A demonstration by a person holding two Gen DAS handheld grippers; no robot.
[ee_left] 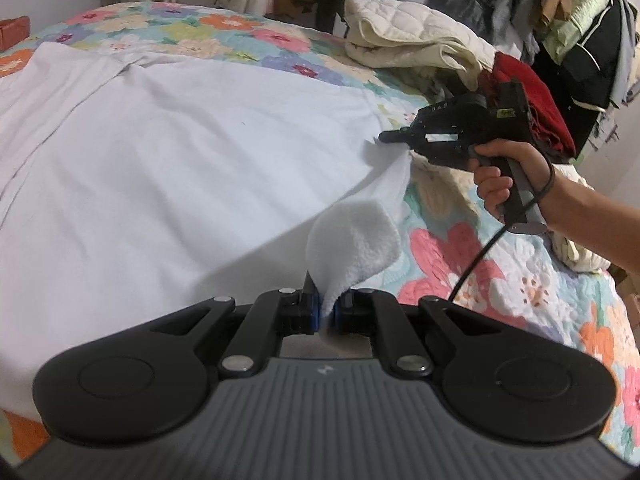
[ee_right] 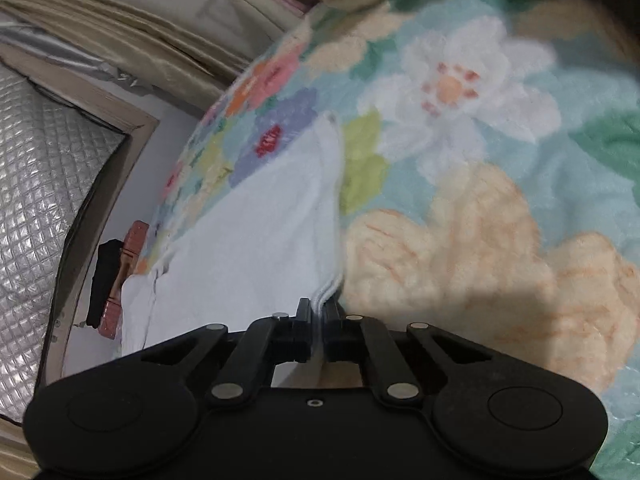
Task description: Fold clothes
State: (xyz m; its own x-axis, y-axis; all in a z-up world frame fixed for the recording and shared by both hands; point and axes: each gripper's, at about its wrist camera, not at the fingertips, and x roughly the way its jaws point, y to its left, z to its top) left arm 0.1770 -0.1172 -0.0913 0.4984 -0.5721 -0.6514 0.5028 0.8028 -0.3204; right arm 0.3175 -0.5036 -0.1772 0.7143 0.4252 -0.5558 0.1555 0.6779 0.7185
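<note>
A large white garment (ee_left: 180, 152) lies spread over a floral bedspread (ee_left: 500, 264). My left gripper (ee_left: 329, 312) is shut on a bunched corner of the garment (ee_left: 352, 240) at its near edge. Farther right along that edge, my right gripper (ee_left: 382, 138), held by a hand (ee_left: 504, 176), pinches the cloth. In the right wrist view the right gripper (ee_right: 319, 328) is shut on the layered hem of the white garment (ee_right: 256, 232), which stretches away to the left over the bedspread (ee_right: 460, 128).
A cream quilted blanket (ee_left: 412, 40) and a red cloth (ee_left: 532, 96) are piled at the bed's far right. Hanging clothes (ee_left: 560, 12) crowd the right background. A brown object (ee_left: 14, 32) sits at the bed's far left. A cable (ee_left: 472, 264) trails from the right gripper.
</note>
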